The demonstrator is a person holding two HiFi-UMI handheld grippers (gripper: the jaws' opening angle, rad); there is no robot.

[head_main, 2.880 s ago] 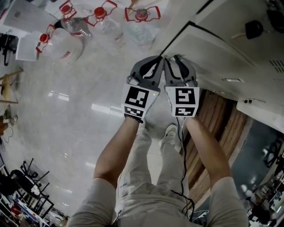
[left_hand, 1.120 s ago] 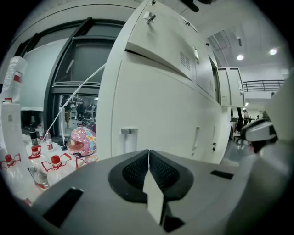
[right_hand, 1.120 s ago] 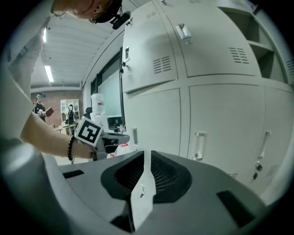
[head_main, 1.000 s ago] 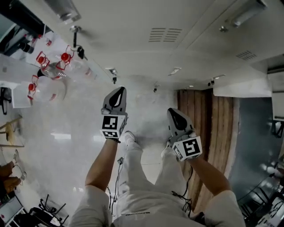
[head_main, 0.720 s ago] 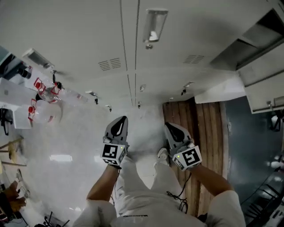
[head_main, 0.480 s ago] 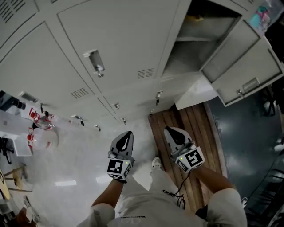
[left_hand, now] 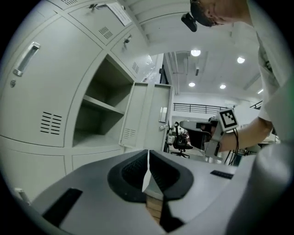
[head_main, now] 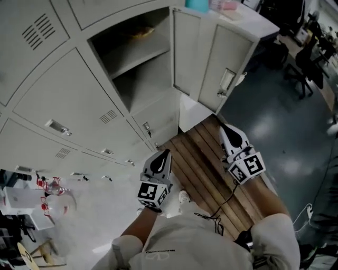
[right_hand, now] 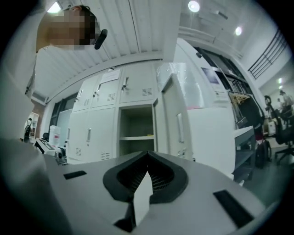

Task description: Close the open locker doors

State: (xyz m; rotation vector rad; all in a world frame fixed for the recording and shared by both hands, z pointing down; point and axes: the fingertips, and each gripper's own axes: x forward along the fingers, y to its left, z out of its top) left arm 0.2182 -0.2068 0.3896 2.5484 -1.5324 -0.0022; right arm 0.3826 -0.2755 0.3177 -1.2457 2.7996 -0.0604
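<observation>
A grey locker bank has one open compartment [head_main: 138,63] with a shelf inside. Its door [head_main: 224,55] swings out to the right, handle [head_main: 226,82] facing me. My left gripper [head_main: 166,153] is shut and empty, held low in front of the closed lower doors. My right gripper [head_main: 222,127] is also shut and empty, just below the open door's lower edge and apart from it. The open compartment [left_hand: 98,117] and door [left_hand: 146,114] lie ahead in the left gripper view. In the right gripper view the compartment [right_hand: 136,131] and door [right_hand: 177,121] stand straight ahead.
Wooden boards [head_main: 208,169] lie on the floor under my feet, beside the lockers. Water bottles with red caps [head_main: 50,195] stand at the lower left. Office chairs [head_main: 303,66] are at the far right. Small items [head_main: 211,4] rest on top of the lockers.
The head view has swung from the floor and low lockers up to the open compartment. Both grippers drifted apart and right, staying shut.
</observation>
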